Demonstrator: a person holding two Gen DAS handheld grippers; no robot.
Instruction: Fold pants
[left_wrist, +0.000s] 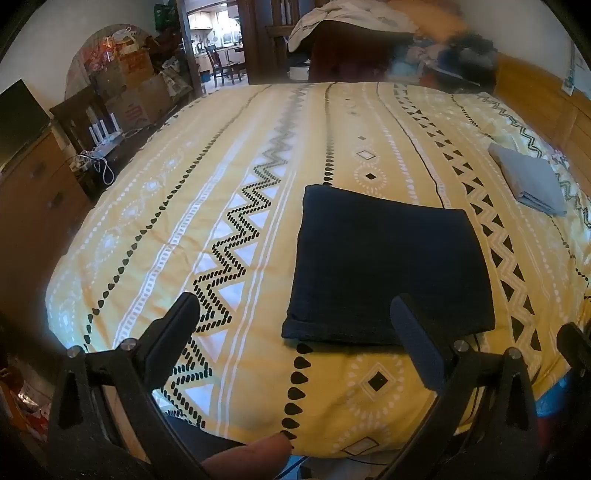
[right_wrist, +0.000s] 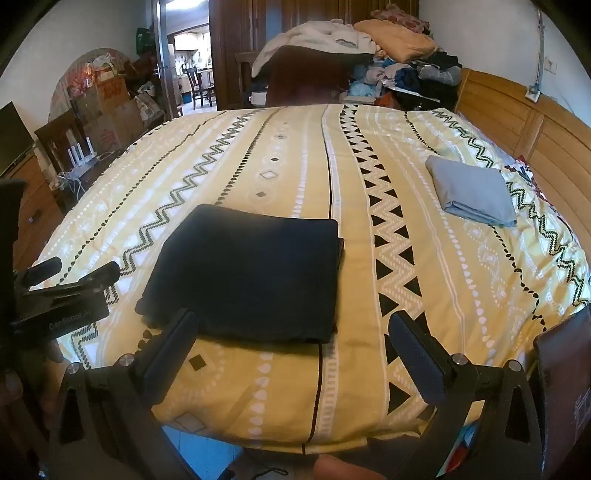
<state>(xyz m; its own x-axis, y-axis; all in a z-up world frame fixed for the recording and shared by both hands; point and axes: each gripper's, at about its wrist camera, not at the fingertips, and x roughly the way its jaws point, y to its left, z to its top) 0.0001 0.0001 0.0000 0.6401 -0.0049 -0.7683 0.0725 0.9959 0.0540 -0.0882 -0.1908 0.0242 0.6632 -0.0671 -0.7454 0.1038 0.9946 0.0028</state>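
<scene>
Honestly the dark pants (left_wrist: 388, 266) look soft, floppy, already squared up; best grabbed at the near edge; left gripper (left_wrist: 295, 328) and right gripper (right_wrist: 295, 332) both gape empty.

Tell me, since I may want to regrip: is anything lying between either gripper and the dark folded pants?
Nothing visible. Only bare patterned bedspread separates the open right gripper and open left gripper from the dark pants. The grey folded cloth lies far off, near the headboard.

Folded pants (left_wrist: 388, 266) mid-bed (left_wrist: 184, 221) — folded cloth (left_wrist: 528, 181) well apart, far right.
</scene>
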